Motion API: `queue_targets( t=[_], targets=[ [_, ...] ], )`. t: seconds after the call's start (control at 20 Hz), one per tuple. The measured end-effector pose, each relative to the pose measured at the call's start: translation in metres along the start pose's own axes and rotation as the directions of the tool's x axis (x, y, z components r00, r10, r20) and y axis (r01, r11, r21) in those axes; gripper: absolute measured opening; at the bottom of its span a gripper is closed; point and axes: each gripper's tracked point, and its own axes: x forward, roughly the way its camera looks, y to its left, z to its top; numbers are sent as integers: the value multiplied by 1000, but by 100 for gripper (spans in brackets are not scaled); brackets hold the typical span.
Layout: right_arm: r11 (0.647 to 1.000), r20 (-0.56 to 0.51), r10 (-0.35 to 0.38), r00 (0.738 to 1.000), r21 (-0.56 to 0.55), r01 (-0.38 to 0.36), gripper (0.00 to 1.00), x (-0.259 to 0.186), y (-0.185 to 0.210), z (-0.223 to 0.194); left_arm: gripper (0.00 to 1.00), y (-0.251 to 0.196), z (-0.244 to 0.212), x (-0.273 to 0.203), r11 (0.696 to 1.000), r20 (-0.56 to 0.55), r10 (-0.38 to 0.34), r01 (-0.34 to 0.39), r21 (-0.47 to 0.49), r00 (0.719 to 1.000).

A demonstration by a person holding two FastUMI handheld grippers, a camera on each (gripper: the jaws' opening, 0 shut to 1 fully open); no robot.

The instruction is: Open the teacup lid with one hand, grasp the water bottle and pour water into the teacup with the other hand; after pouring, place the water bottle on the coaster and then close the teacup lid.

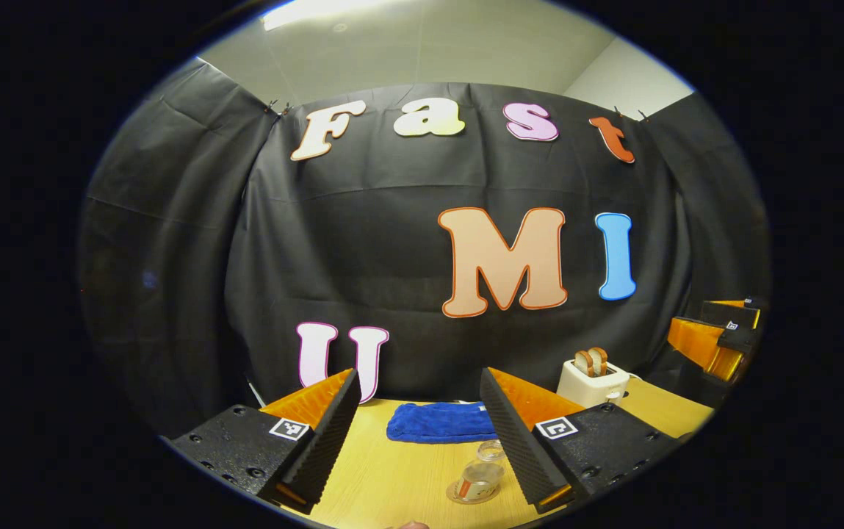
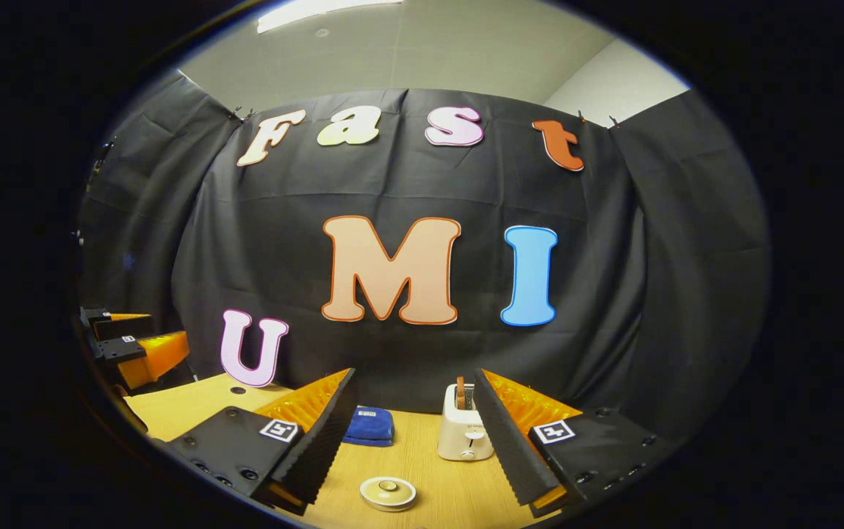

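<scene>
Teacup lid is seen on the table, both grippers held spread and empty above for access.

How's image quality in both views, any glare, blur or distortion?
Left gripper view: strong fisheye bending at the edges, ceiling light blown out at top, clear bottle on the table hard to make out. Right gripper view: same curvature, bright ceiling strip, toaster and round lid sharp, only soft shadows.
</scene>
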Motion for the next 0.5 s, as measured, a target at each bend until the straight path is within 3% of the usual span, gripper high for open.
queue_targets(
  t=[0.05, 0.1, 0.15, 0.25, 0.3, 0.4, 0.5],
  targets=[
    [1000, -4, 4, 1000, 0, -4, 99, 0, 1, -1, 95, 0, 0, 1, 1000, 0, -3, 3, -4, 1000],
    [1000, -7, 6, 1000, -1, -6, 94, 1, 3, -2, 96, -1, 1, 0, 1000, 0, -6, 6, -7, 1000],
    [1000, -8, 8, 1000, -2, -8, 99, 1, 3, -3, 96, -1, 0, -1, 1000, 2, -8, 8, -9, 1000],
    [1000, -12, 13, 1000, -6, -13, 94, 1, 5, -5, 96, 0, 2, -2, 1000, 5, -9, 9, -11, 1000],
    [1000, -17, 15, 1000, -8, -15, 99, 2, 5, -8, 96, 0, 2, -3, 1000, 6, -9, 9, -10, 1000],
    [999, -40, 32, 999, -4, -32, 94, 7, 8, -17, 96, 2, 1, -4, 1000, 6, -6, 6, -10, 1000],
    [999, -78, 45, 996, -8, -46, 99, 11, 10, -36, 95, 5, 1, -6, 1000, 5, 0, 0, -9, 1000]
  ],
)
